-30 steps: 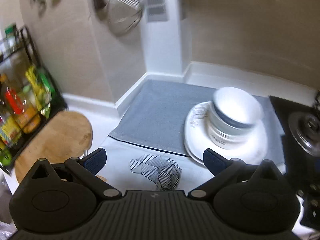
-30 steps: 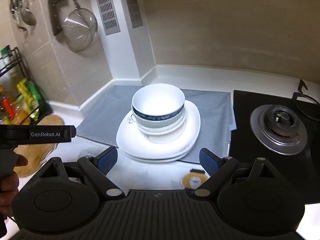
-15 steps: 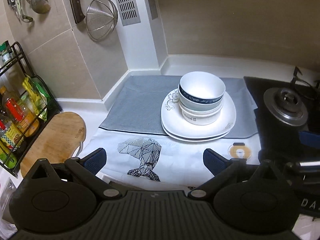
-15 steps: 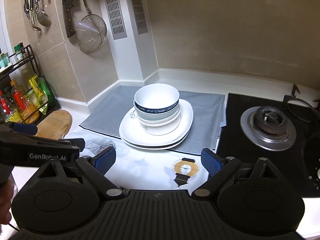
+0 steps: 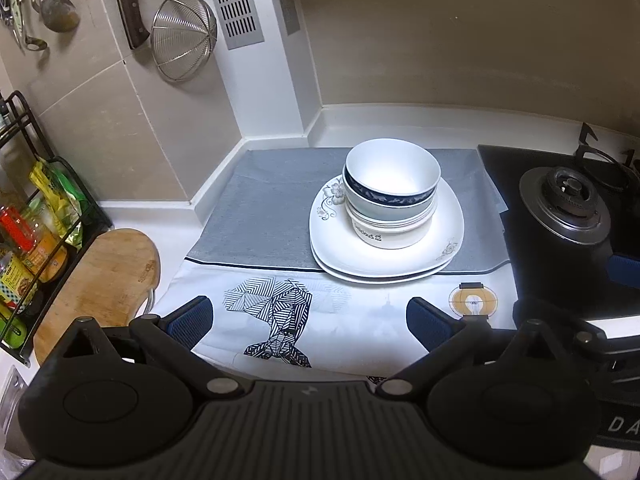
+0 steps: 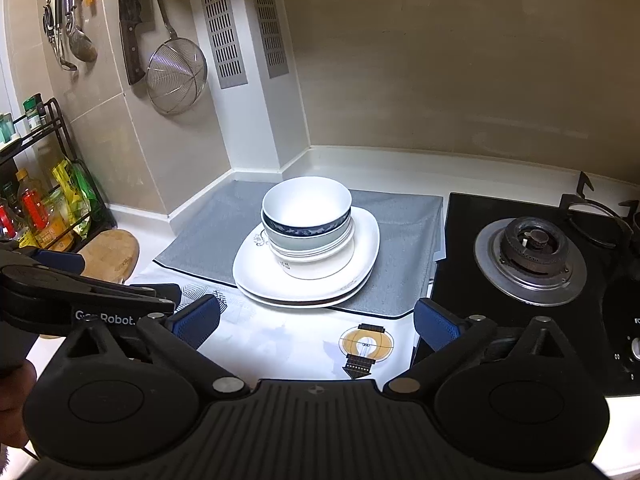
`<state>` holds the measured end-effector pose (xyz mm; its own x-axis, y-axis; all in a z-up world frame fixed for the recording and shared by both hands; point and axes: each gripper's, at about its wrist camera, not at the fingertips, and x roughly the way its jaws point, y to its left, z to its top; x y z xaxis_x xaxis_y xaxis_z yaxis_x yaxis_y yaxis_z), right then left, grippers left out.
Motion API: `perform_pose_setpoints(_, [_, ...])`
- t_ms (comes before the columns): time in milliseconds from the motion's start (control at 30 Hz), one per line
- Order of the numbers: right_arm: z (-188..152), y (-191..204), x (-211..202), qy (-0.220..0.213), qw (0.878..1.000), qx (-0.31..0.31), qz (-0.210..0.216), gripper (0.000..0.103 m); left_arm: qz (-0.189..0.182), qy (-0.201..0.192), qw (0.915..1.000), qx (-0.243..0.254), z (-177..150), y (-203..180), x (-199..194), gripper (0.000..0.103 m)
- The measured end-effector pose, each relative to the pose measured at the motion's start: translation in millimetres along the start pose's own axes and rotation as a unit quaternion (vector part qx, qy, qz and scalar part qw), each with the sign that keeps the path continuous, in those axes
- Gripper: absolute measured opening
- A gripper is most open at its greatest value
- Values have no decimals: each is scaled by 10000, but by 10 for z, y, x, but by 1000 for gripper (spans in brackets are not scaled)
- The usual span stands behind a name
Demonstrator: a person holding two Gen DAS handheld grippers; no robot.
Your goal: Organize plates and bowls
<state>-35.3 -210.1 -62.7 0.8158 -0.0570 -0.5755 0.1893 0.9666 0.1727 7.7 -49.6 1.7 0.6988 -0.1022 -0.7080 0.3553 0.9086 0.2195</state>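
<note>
Kitchen counter [image 5: 132, 216], white, meets tiled walls at a far corner; a grey mat [image 5: 272, 204] lies on it, with a printed white cloth [image 5: 340, 320] along the mat's near edge. On the mat sit stacked white plates [image 5: 448, 236], their near rim overhanging the cloth. Centred on the plates is a nest of bowls: a blue-banded bowl [image 5: 390, 184] on top, a white bowl with lettering [image 5: 384, 236] lowest. To the right is a black hob with a gas burner [image 5: 566, 206]. To the left lie a wooden cutting board [image 5: 104, 284] and a wire rack of bottles [image 5: 32, 240]. A strainer [image 5: 182, 40] and a knife [image 5: 130, 8] hang on the left wall.

Left gripper [image 5: 308, 318]: jaws apart, nothing between them, over the cloth, near side of the plates. Right gripper [image 6: 316, 322]: jaws opening, nothing between them, likewise short of the stack.
</note>
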Motion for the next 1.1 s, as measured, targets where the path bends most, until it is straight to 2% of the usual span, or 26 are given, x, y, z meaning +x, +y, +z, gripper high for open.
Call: perform_pose_setpoints(1100, [26, 58, 152, 211, 9998, -63, -12, 103, 125, 172, 9998, -60, 26, 81, 104, 103])
